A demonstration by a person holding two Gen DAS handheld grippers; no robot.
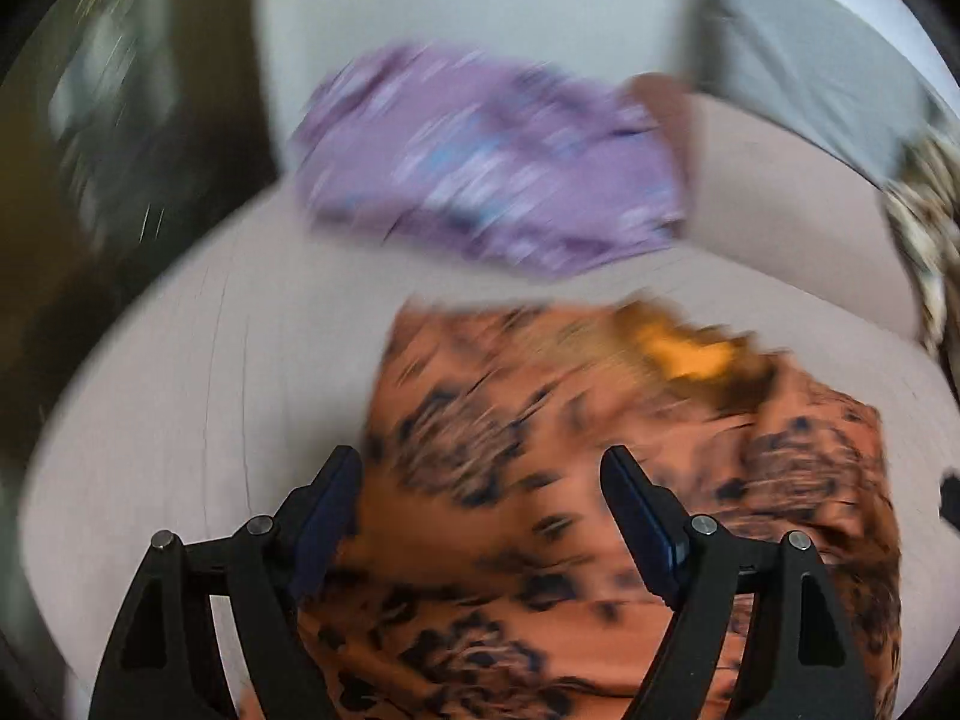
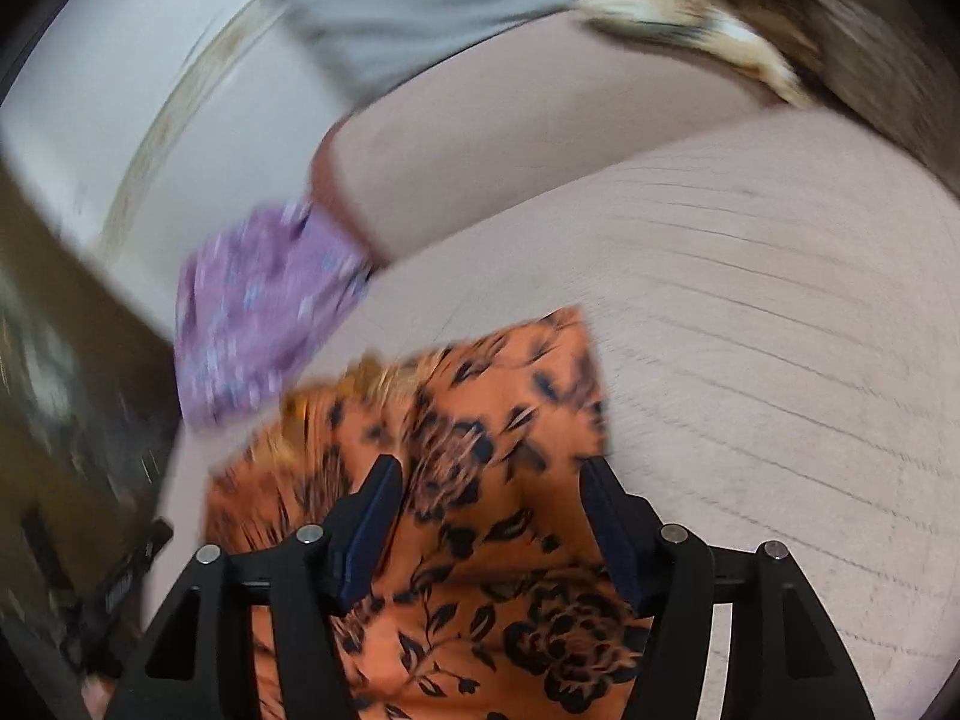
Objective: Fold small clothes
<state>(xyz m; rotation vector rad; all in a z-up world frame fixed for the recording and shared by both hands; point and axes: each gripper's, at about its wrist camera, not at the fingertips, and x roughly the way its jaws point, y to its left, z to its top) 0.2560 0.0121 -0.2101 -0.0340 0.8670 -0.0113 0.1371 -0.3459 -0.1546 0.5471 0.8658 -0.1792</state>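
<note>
An orange garment with a black flower print (image 1: 540, 480) lies on the pale pink ribbed bed cover (image 1: 210, 390); it also shows in the right wrist view (image 2: 480, 510). My left gripper (image 1: 483, 462) is open just above the garment's left part, nothing between its fingers. My right gripper (image 2: 489, 474) is open above the garment's right part, near its far right corner. A purple patterned garment (image 1: 480, 162) lies folded further back; it shows in the right wrist view (image 2: 258, 312) at the left. Both views are motion-blurred.
A pink pillow (image 2: 540, 150) and a grey pillow (image 2: 420, 12) lie at the back of the bed. A brown-and-white patterned cloth (image 2: 690, 12) lies at the far right. Dark furniture (image 1: 120, 150) stands left of the bed.
</note>
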